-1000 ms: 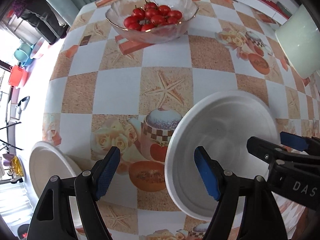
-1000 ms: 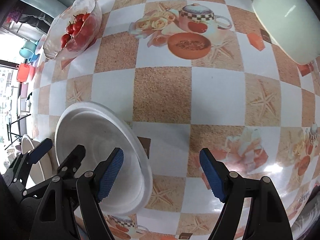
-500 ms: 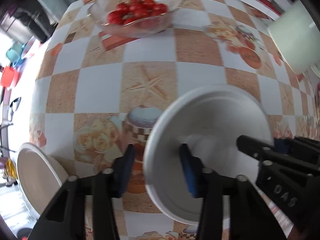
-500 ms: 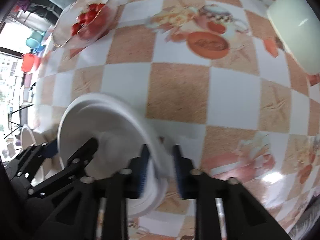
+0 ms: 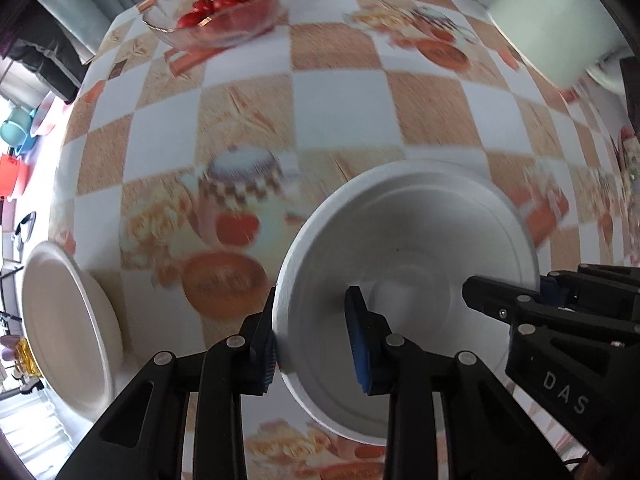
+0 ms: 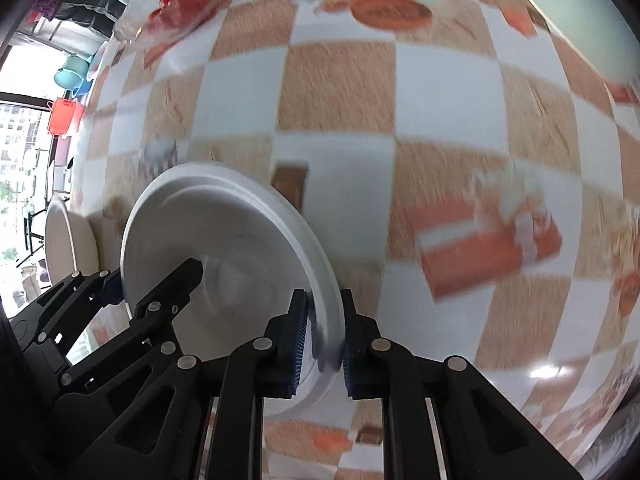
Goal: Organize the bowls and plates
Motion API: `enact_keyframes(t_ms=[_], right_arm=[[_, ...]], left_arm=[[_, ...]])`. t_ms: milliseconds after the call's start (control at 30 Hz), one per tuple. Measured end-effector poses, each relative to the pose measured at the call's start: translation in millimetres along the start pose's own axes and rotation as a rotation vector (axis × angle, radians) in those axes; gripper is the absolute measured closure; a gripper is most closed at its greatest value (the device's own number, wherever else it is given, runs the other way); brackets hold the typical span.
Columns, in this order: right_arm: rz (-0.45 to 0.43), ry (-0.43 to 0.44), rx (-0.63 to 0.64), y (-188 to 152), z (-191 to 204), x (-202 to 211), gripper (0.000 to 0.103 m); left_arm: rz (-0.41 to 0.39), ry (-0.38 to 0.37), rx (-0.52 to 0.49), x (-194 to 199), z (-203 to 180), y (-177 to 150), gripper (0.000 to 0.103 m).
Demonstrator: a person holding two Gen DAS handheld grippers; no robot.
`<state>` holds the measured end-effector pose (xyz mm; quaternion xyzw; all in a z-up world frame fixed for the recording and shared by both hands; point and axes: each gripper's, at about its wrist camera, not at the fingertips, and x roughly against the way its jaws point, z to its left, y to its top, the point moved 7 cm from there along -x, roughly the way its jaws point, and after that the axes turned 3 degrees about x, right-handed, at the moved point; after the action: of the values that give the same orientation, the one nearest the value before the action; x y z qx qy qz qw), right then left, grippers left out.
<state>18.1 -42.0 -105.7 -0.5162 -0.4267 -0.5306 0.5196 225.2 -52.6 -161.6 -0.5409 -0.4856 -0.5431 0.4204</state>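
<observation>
A white plate is held between both grippers above the checked tablecloth. My left gripper is shut on its left rim, one blue pad inside the plate and one outside. My right gripper is shut on its right rim; it shows in the left wrist view at the right. The plate also shows in the right wrist view, lifted and tilted. A second white plate lies at the table's left edge, also in the right wrist view.
A glass bowl of cherry tomatoes stands at the far side of the table. A pale green bowl stands at the far right. The table's left edge drops off beside the second plate.
Both grippers have closed on the rims of the white plate, which lay flat on the table a second ago. The plate is now lifted and tilted, and the views are blurred by motion.
</observation>
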Motion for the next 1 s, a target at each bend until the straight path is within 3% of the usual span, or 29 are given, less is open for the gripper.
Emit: enact_keyframes(t_ms=[600, 733, 1000], right_arm=[[0.055, -0.005, -0.046, -103.7, -2.9, -19.9, 0.086], [0.061, -0.001, -0.067, -113.7, -0.3, -26.4, 0.086], [0.04, -0.009, -0.084, -120.0, -14.7, -20.9, 0.086]], left_arm=[[0.058, -0.027, -0.063, -6.6, -42.8, -83.4, 0.07], [0.061, -0.029, -0.076, -8.4, -49.5, -103.1, 0.069], [0.068, -0.032, -0.065, -10.3, -50.7, -110.5, 0.069]])
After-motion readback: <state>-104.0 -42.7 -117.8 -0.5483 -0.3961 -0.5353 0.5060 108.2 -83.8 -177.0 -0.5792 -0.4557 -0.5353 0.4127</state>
